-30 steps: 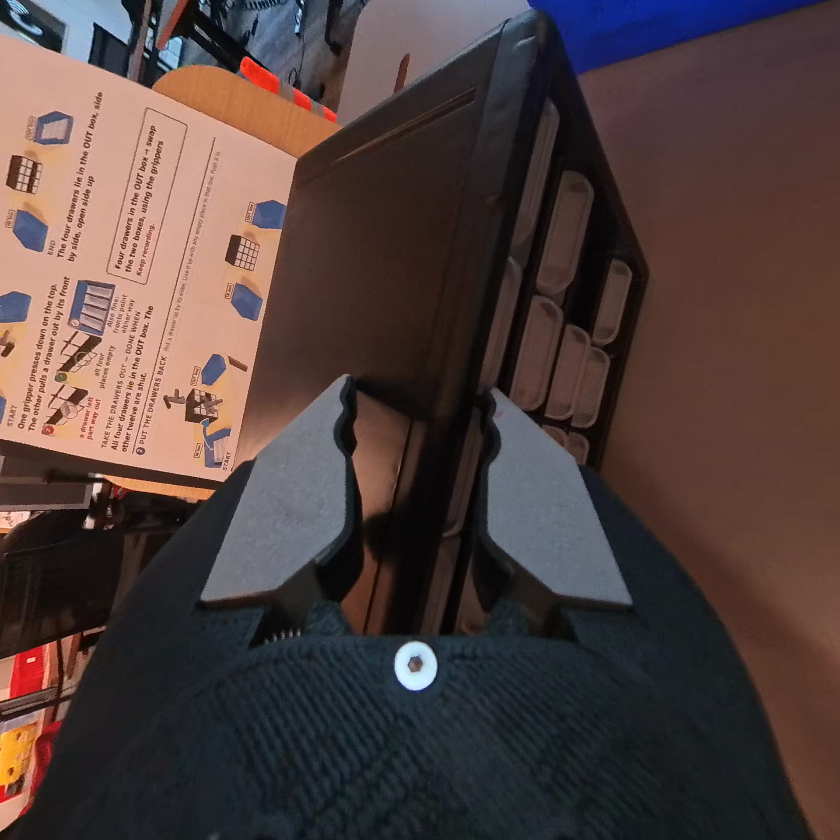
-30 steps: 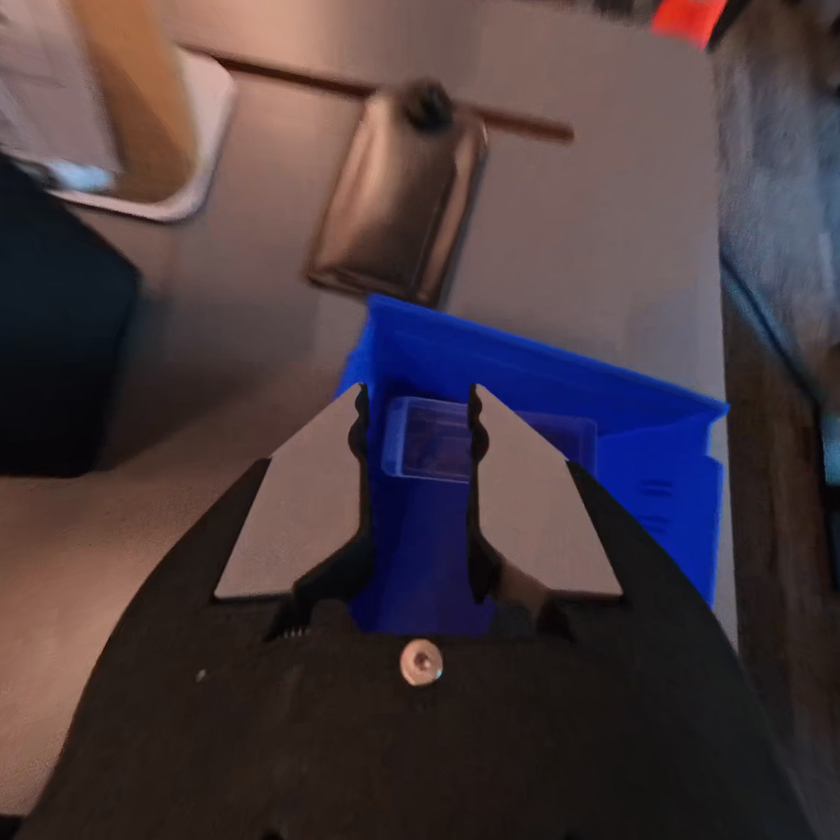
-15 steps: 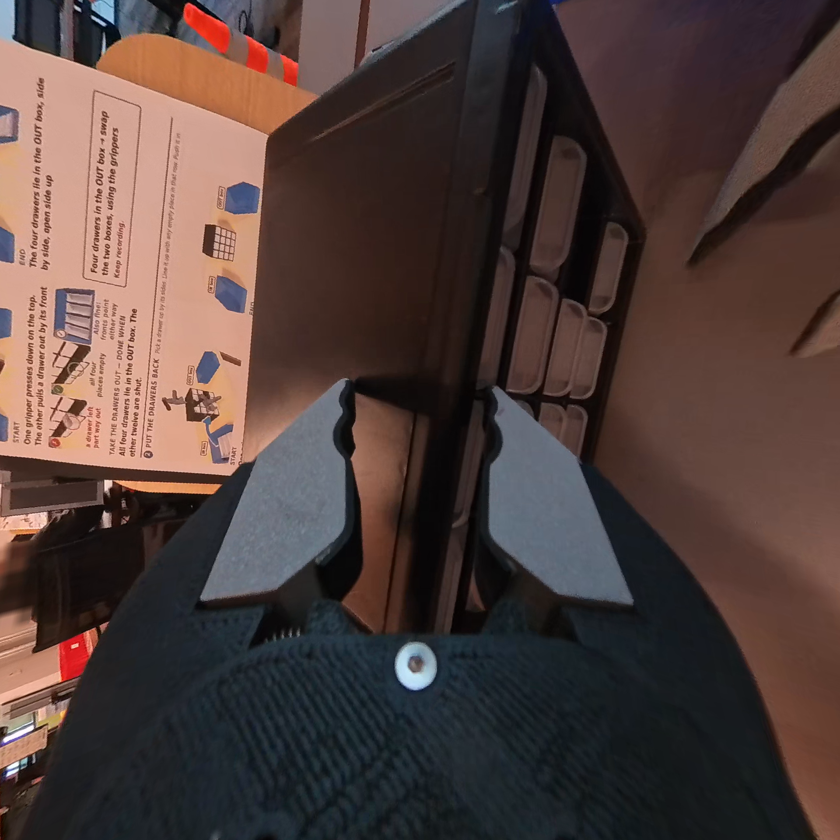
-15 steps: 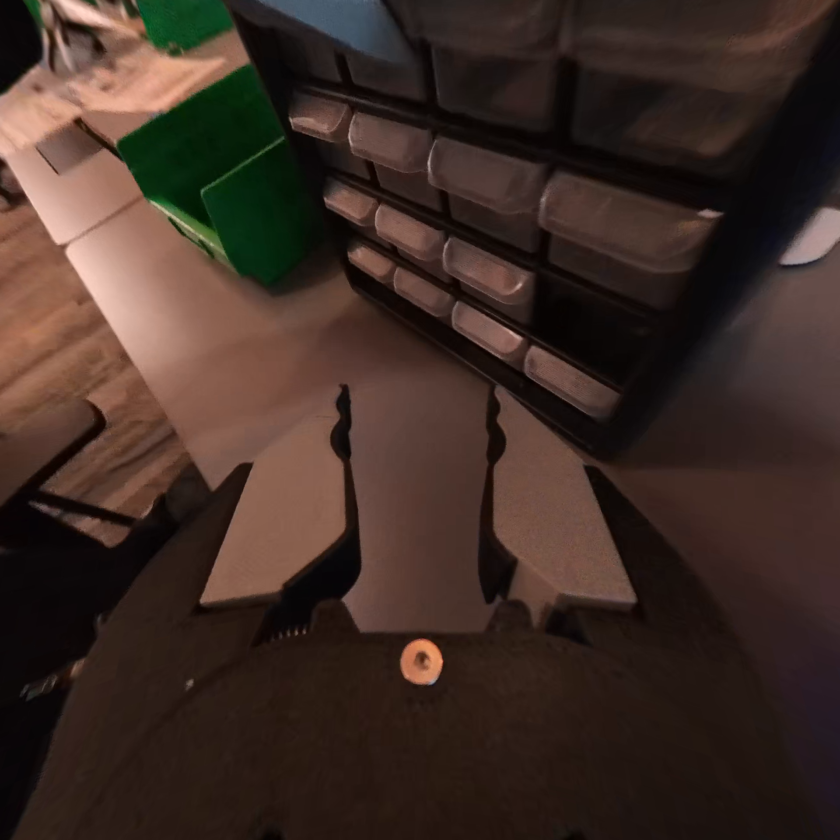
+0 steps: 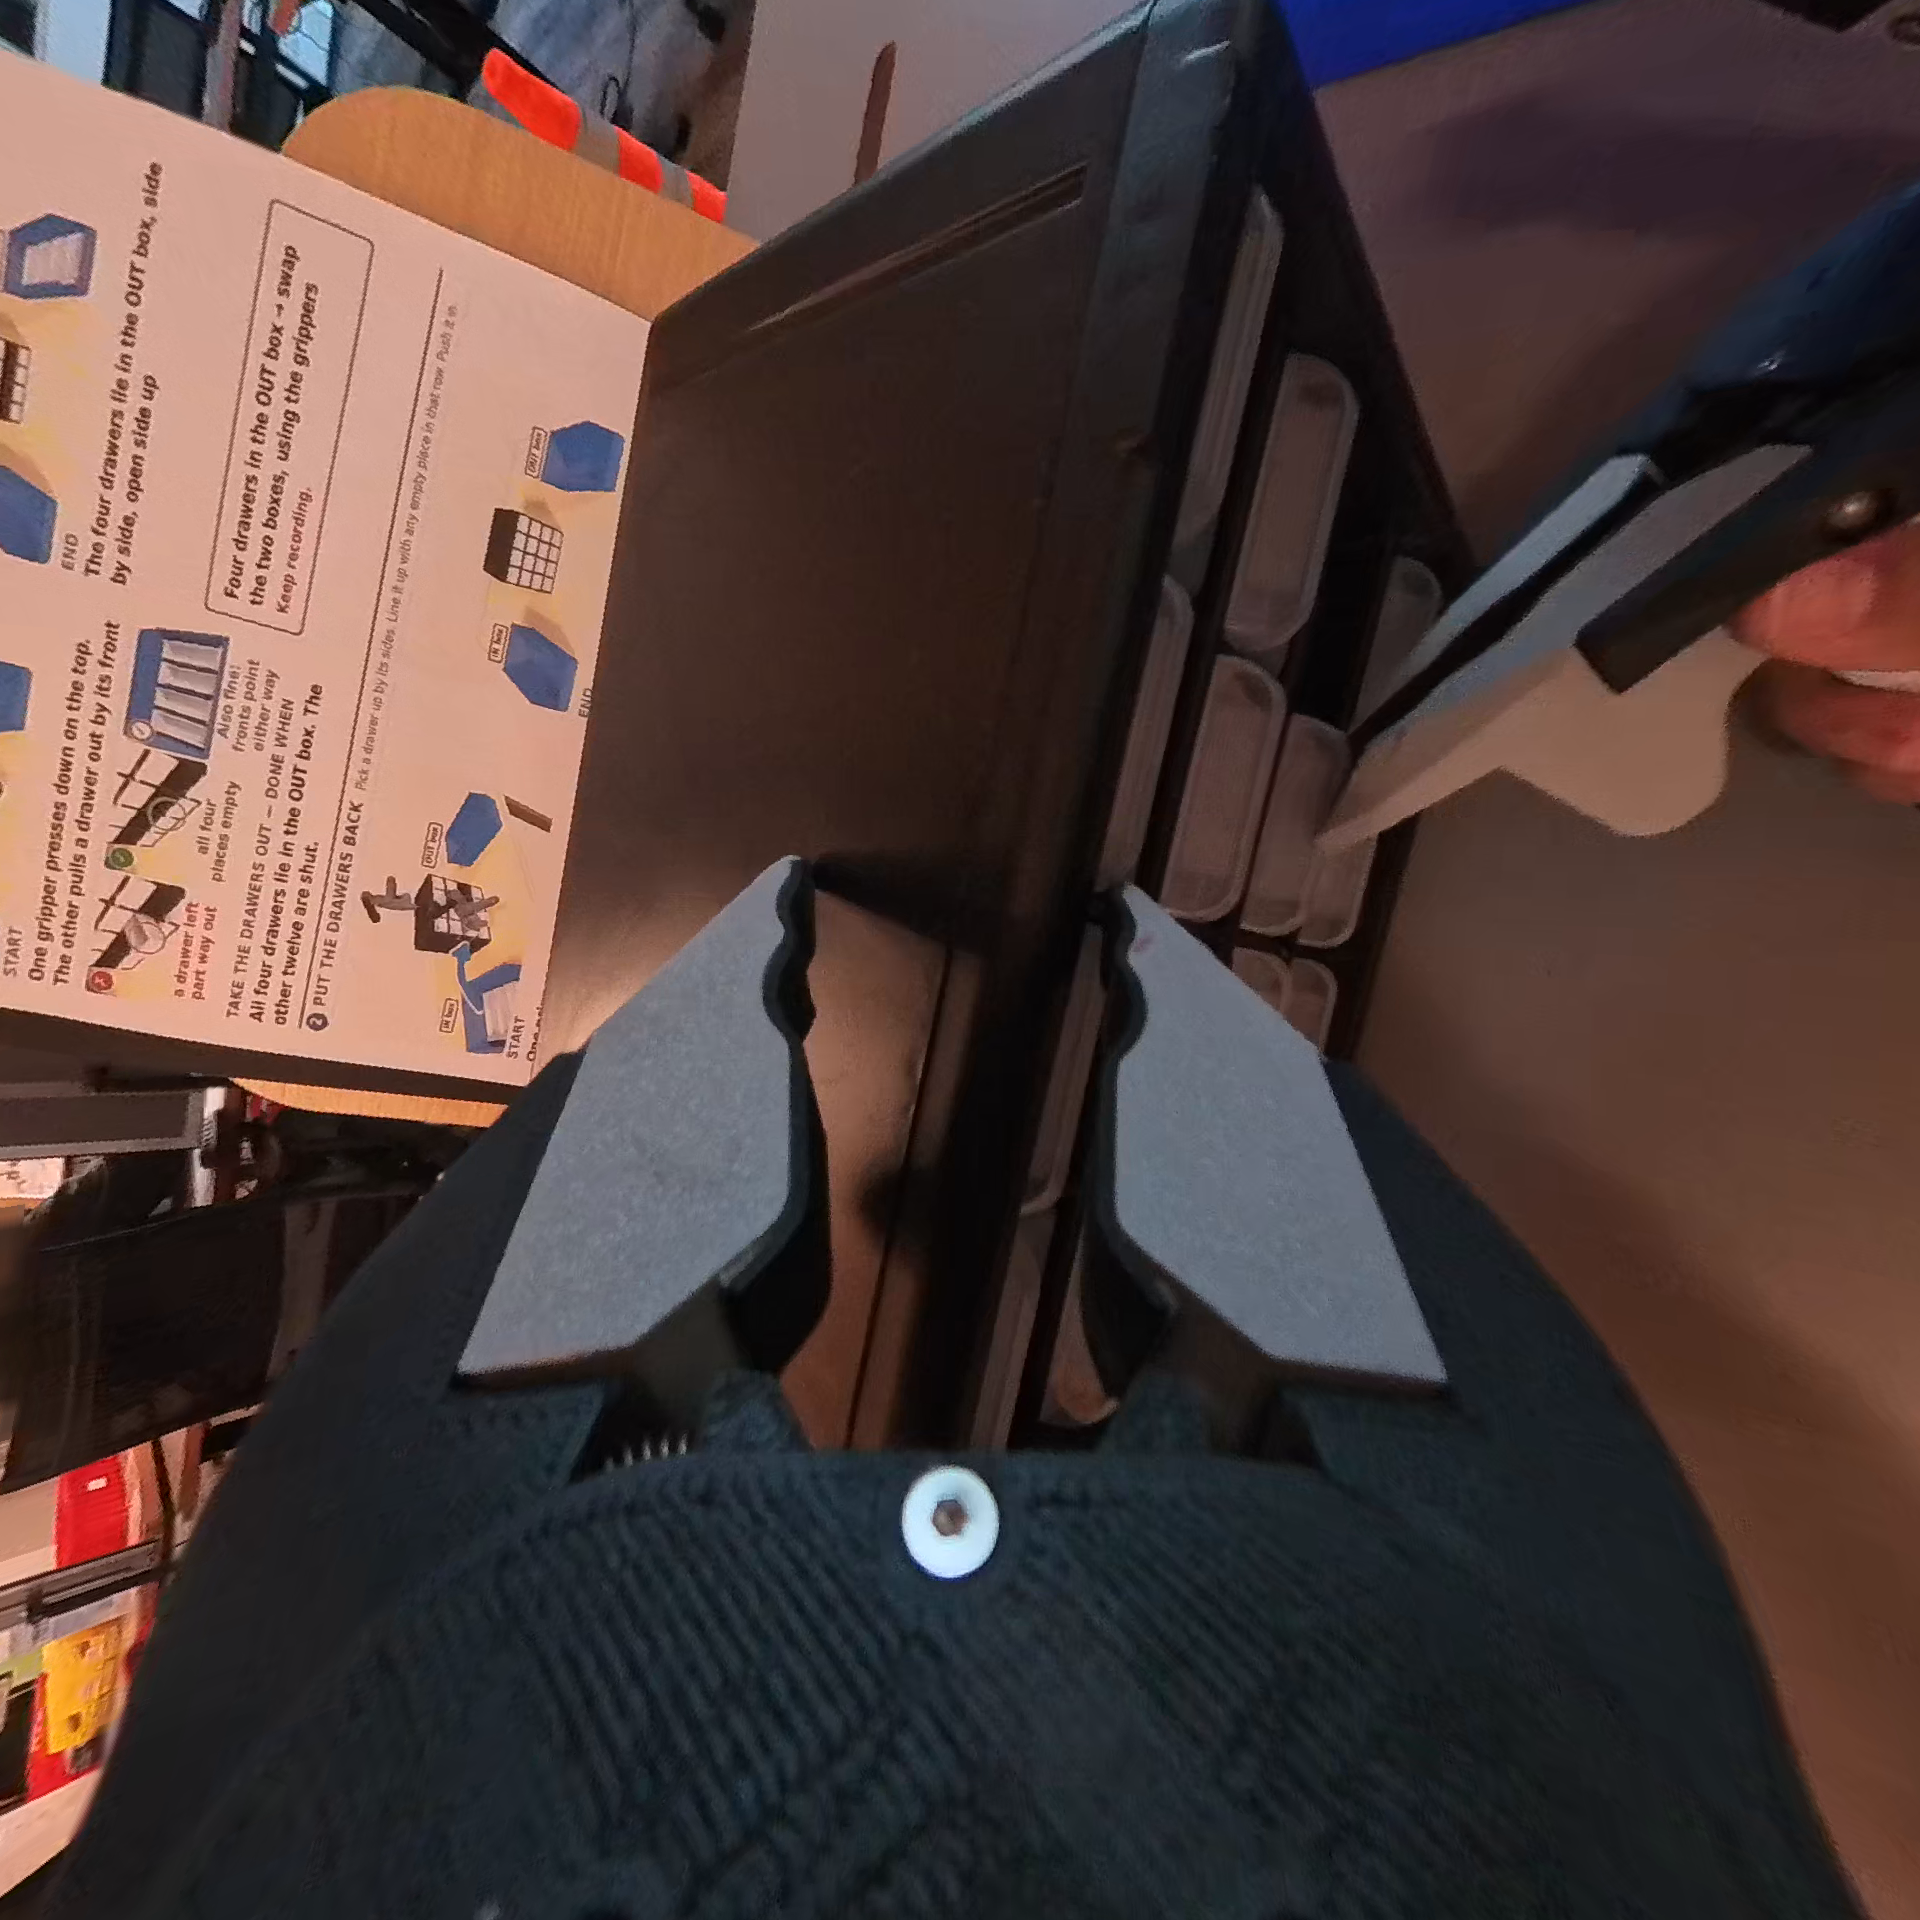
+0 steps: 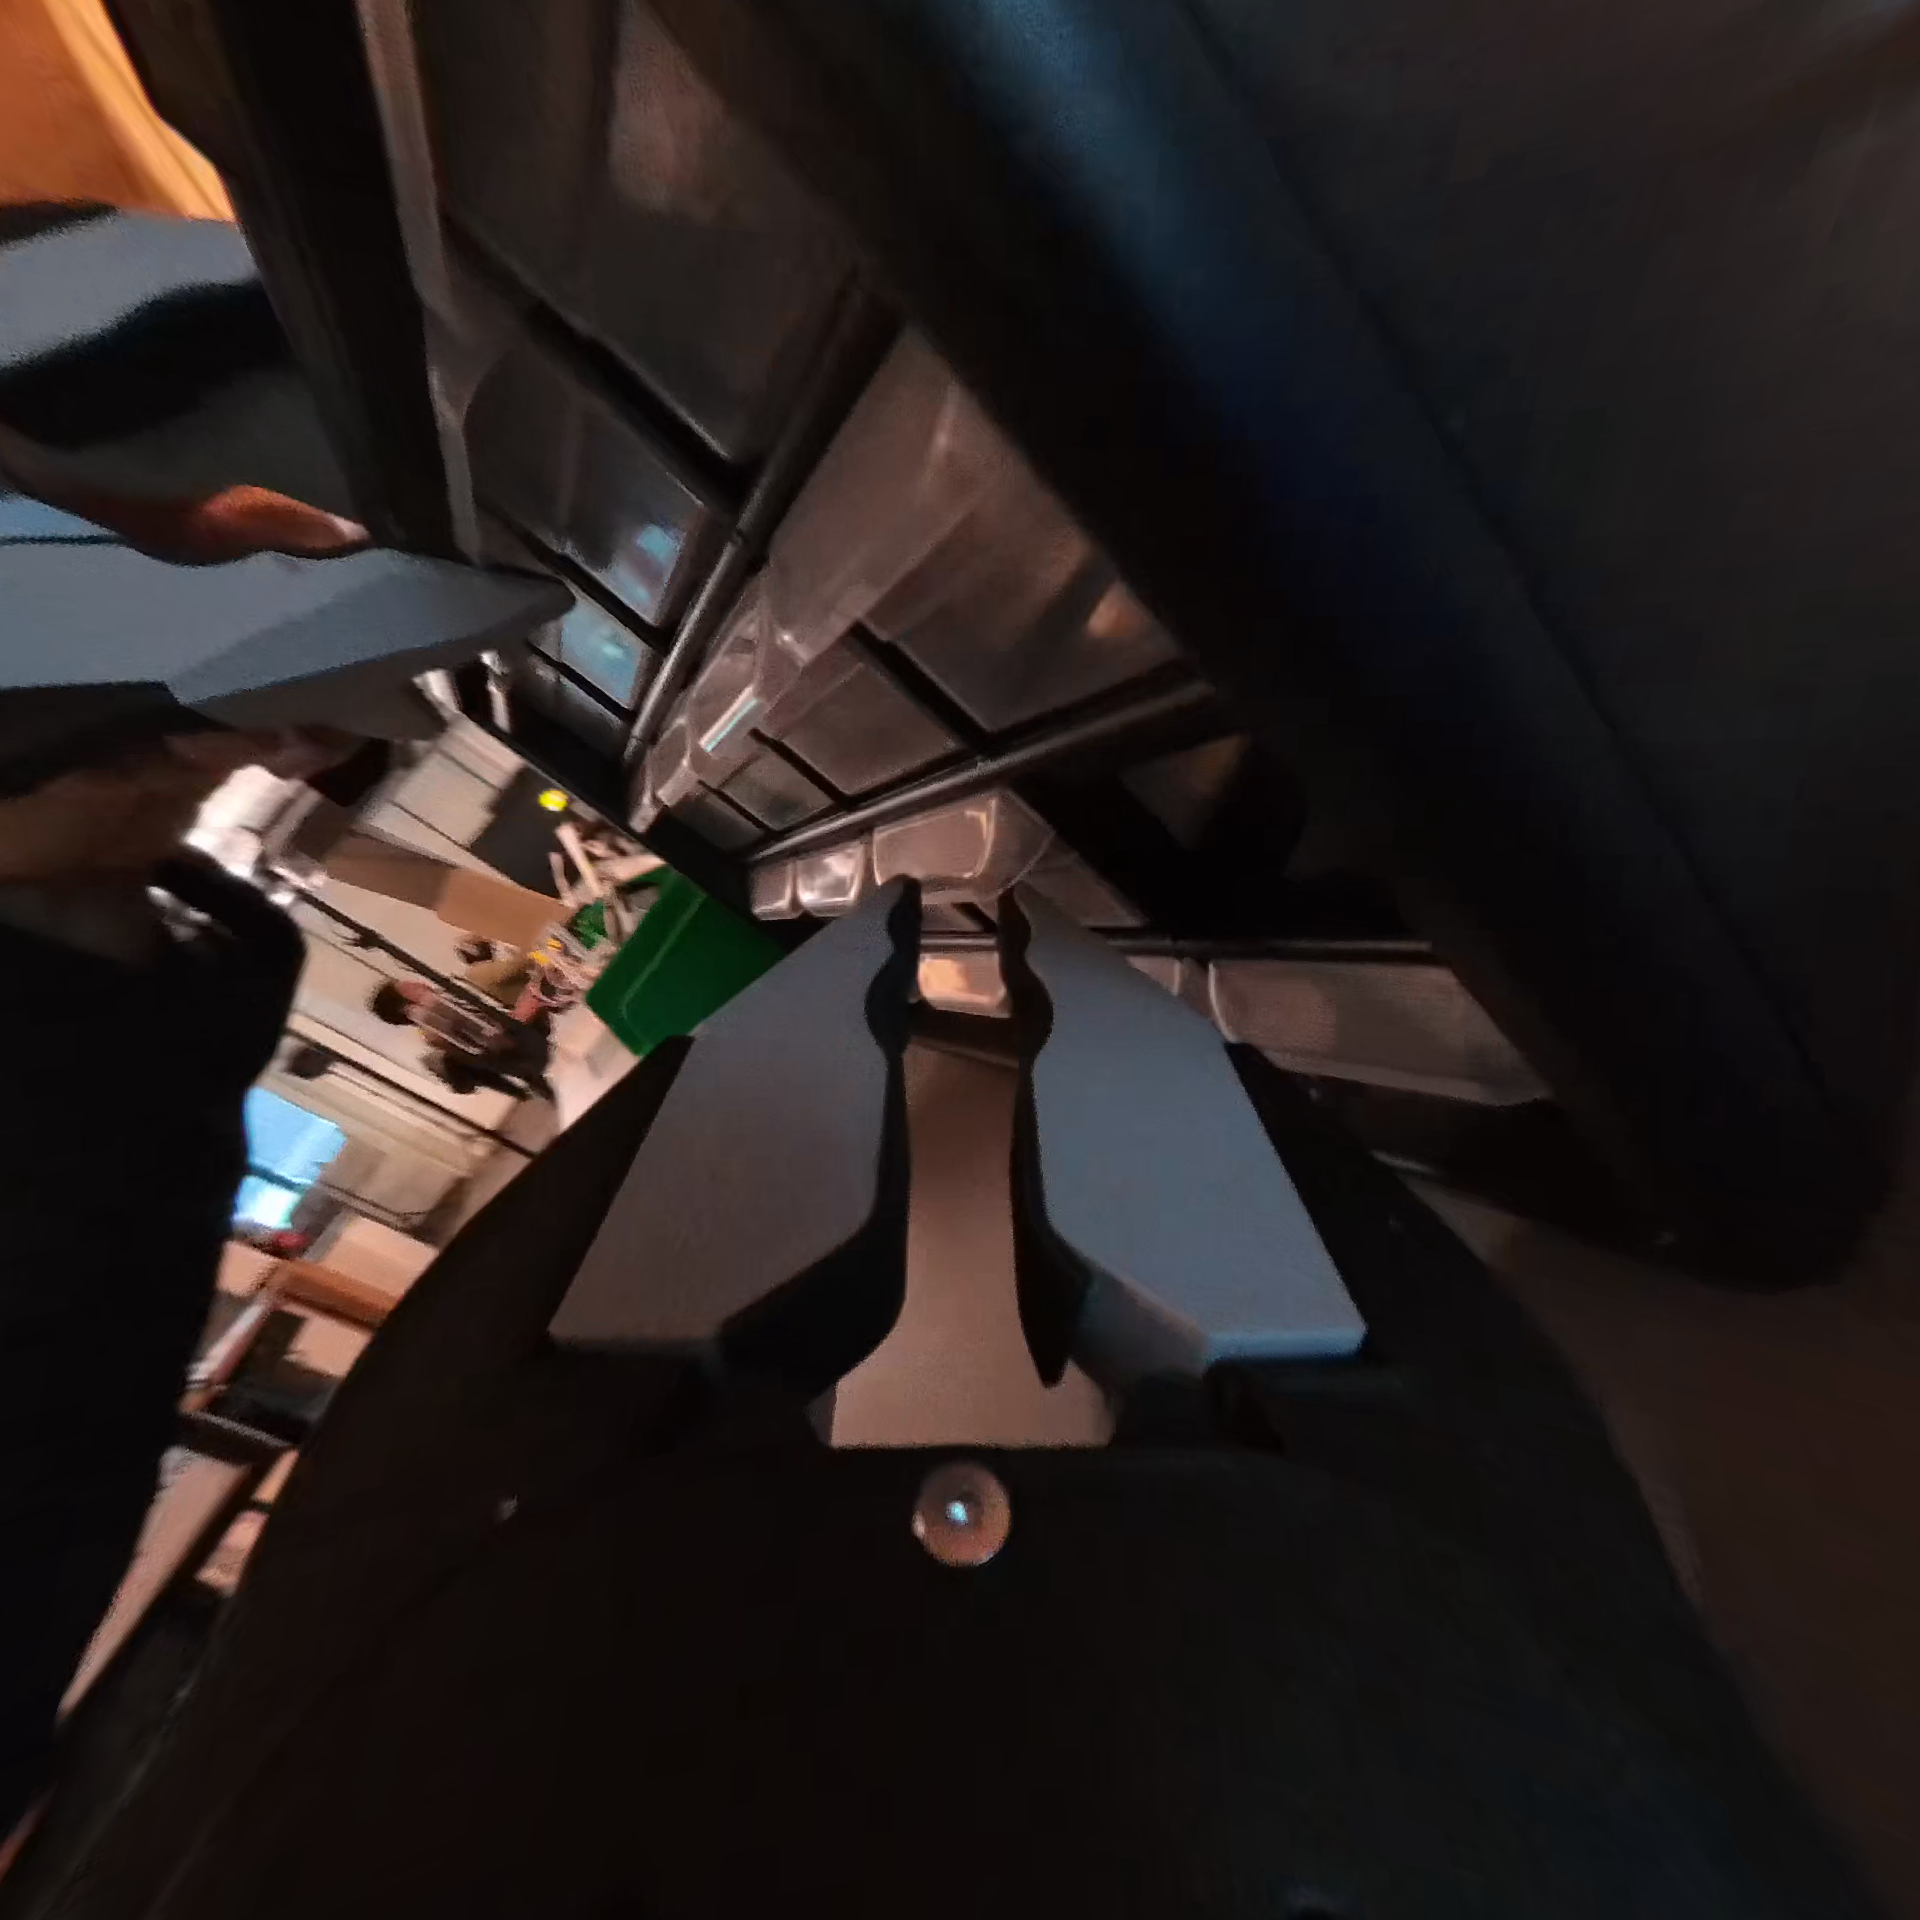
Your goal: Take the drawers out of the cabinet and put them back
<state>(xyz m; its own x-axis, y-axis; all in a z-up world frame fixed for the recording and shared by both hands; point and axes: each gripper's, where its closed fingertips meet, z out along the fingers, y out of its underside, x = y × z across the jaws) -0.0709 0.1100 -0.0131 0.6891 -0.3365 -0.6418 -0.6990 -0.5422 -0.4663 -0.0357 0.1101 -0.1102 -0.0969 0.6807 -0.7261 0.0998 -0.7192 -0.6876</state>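
The black cabinet (image 5: pixel 883 582) fills the left wrist view, its top toward the camera and its translucent drawers (image 5: pixel 1226 779) facing right. My left gripper (image 5: pixel 956 914) is open and sits astride the cabinet's top front edge. My right gripper (image 5: pixel 1340 821) comes in from the right with its tips on a drawer front (image 5: pixel 1304 769). In the right wrist view the right gripper (image 6: pixel 956 899) has its jaws drawn close around a drawer front (image 6: pixel 956 971) low in the cabinet (image 6: pixel 1558 520). One left gripper finger (image 6: pixel 312 634) shows there on the cabinet.
A printed instruction sheet (image 5: pixel 260 623) stands behind the cabinet. A blue bin (image 5: pixel 1455 42) is at the far right corner. A green bin (image 6: pixel 675 977) sits on the table beyond the cabinet. A hand (image 5: pixel 1829 665) holds the right gripper over the brown table (image 5: pixel 1610 1143).
My right gripper swung from the blue bin to the cabinet front, reached a drawer and narrowed its jaws. My left gripper stayed open on the cabinet top.
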